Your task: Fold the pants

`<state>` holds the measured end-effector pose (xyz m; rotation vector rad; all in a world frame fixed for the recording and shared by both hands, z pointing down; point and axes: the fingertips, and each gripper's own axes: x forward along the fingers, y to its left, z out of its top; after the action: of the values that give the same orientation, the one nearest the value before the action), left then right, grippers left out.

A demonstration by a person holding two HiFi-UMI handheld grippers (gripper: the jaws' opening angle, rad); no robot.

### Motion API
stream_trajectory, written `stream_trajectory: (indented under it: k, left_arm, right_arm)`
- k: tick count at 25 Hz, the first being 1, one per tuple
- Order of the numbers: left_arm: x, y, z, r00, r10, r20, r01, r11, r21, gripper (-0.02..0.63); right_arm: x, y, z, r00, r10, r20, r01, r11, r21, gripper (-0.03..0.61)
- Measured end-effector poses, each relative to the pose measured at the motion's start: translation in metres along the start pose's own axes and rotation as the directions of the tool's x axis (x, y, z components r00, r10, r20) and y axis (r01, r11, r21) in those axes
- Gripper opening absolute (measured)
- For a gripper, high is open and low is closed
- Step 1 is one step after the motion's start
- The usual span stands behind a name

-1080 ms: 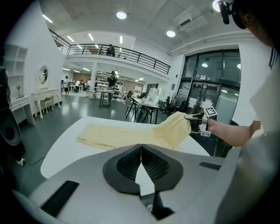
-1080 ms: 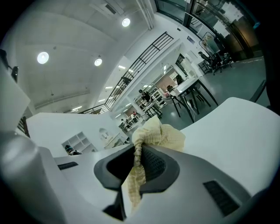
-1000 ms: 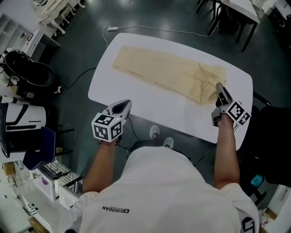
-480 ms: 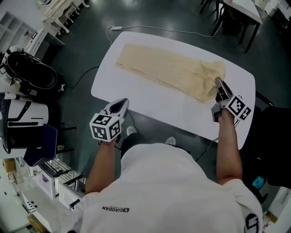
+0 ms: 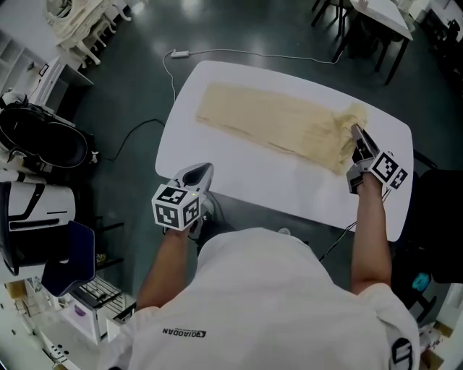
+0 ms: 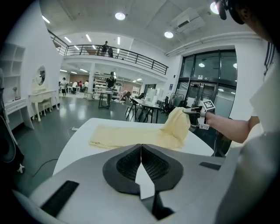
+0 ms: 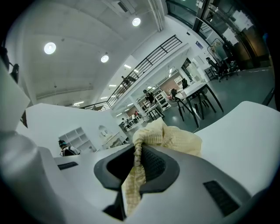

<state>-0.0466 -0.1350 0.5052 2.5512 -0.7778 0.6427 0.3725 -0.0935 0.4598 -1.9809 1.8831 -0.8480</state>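
Observation:
Pale yellow pants (image 5: 282, 124) lie lengthwise across the white table (image 5: 239, 173), and the same pants (image 6: 131, 135) show in the left gripper view. At their right end my right gripper (image 5: 356, 135) is shut on a bunched handful, held a little above the tabletop. In the right gripper view the cloth (image 7: 168, 138) is pinched between the jaws of that gripper (image 7: 136, 161) and hangs below them. My left gripper (image 5: 200, 173) hovers at the table's near left edge. Seen in its own view, the left gripper (image 6: 141, 148) has its jaws shut together with nothing in them.
A white cable (image 5: 217, 52) trails on the dark floor beyond the table. A black bag or seat (image 5: 40, 141) stands at the left, white racks (image 5: 79, 22) at the top left. Another table with chairs (image 5: 376, 18) is at the top right.
The person has stepped sideways along the table. My left gripper has come up to the table's near edge. My right gripper has carried the pants' end along, still gripping it.

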Motion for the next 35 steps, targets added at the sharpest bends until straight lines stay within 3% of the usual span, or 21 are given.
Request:
stream_trajectory:
  k: [6, 11, 15, 25, 29, 35]
  left_arm:
    - [0.007, 0.087, 0.011, 0.986, -0.148, -0.080, 0.152, 0.987, 0.045, 0.028]
    - [0.006, 0.145, 0.027, 0.958, -0.265, -0.109, 0.276, 0.956, 0.103, 0.028]
    - [0.001, 0.178, 0.032, 0.937, -0.324, -0.132, 0.340, 0.931, 0.130, 0.028]
    - [0.007, 0.220, 0.046, 0.934, -0.346, -0.089, 0.351, 0.935, 0.051, 0.028]
    - [0.010, 0.226, 0.050, 0.930, -0.354, -0.100, 0.362, 0.929, 0.077, 0.028]
    - [0.010, 0.238, 0.059, 0.940, -0.334, -0.069, 0.338, 0.940, 0.049, 0.028]
  right_arm:
    - [0.047, 0.021, 0.000, 0.983, -0.178, 0.034, 0.177, 0.984, 0.020, 0.061]
    - [0.068, 0.052, 0.009, 0.946, -0.309, 0.098, 0.312, 0.950, -0.016, 0.061]
    - [0.082, 0.077, 0.009, 0.923, -0.366, 0.119, 0.370, 0.929, -0.019, 0.061]
    - [0.143, 0.145, 0.005, 0.944, -0.317, 0.092, 0.322, 0.945, -0.050, 0.063]
    - [0.176, 0.173, 0.000, 0.957, -0.280, 0.074, 0.285, 0.956, -0.065, 0.063]
    - [0.212, 0.220, -0.011, 0.976, -0.214, 0.048, 0.218, 0.968, -0.123, 0.063]
